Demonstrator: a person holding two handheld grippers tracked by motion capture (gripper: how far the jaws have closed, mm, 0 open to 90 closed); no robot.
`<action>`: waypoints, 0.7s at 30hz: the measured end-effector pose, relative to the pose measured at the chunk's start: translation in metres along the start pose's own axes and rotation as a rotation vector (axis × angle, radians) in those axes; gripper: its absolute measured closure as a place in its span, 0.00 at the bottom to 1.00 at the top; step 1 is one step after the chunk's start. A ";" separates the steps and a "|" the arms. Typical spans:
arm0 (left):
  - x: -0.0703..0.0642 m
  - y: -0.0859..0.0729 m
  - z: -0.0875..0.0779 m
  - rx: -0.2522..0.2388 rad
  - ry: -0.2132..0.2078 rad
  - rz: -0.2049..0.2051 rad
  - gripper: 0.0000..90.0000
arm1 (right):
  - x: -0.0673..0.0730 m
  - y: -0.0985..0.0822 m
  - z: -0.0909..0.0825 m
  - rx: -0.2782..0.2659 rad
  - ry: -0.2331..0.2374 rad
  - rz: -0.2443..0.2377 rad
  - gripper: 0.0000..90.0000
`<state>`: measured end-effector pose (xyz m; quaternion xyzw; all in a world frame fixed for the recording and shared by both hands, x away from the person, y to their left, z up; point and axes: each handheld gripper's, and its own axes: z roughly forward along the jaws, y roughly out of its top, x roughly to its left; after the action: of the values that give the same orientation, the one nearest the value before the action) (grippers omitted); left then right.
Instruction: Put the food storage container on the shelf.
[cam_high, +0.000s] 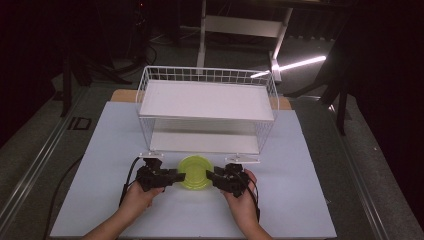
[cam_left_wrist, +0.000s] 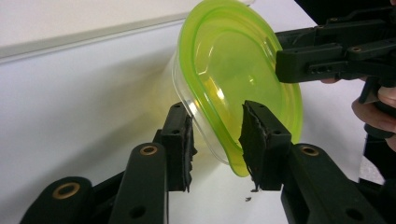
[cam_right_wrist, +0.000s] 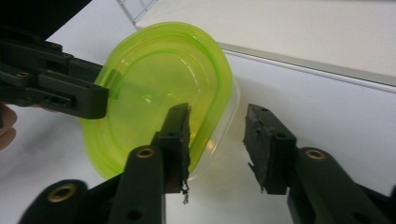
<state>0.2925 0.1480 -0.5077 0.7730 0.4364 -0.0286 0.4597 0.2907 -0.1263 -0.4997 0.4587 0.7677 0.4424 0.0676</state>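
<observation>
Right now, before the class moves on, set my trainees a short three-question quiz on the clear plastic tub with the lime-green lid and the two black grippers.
1. True or false: the clear plastic tub with the lime-green lid stands inside the white wire rack.
2. The tub's lid is: A, lying beside it; B, seated on it; C, lifted above it.
3. How do the left gripper and the right gripper approach the tub?

Key: 1 false, it stands on the white table in front of the rack. 2 B. 3 From opposite sides, at its rim.
</observation>
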 end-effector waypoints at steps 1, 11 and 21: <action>-0.001 0.000 0.000 0.003 0.004 0.005 0.72 | 0.001 0.000 0.000 0.001 0.004 -0.002 0.71; -0.013 -0.008 -0.002 0.033 0.072 -0.010 0.89 | 0.007 -0.005 -0.008 0.019 0.030 0.015 0.88; -0.019 0.000 -0.008 -0.043 0.048 0.020 0.91 | 0.008 0.001 -0.020 -0.033 0.018 -0.013 0.89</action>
<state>0.2778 0.1412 -0.4946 0.7676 0.4402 0.0038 0.4658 0.2761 -0.1321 -0.4848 0.4486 0.7637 0.4587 0.0712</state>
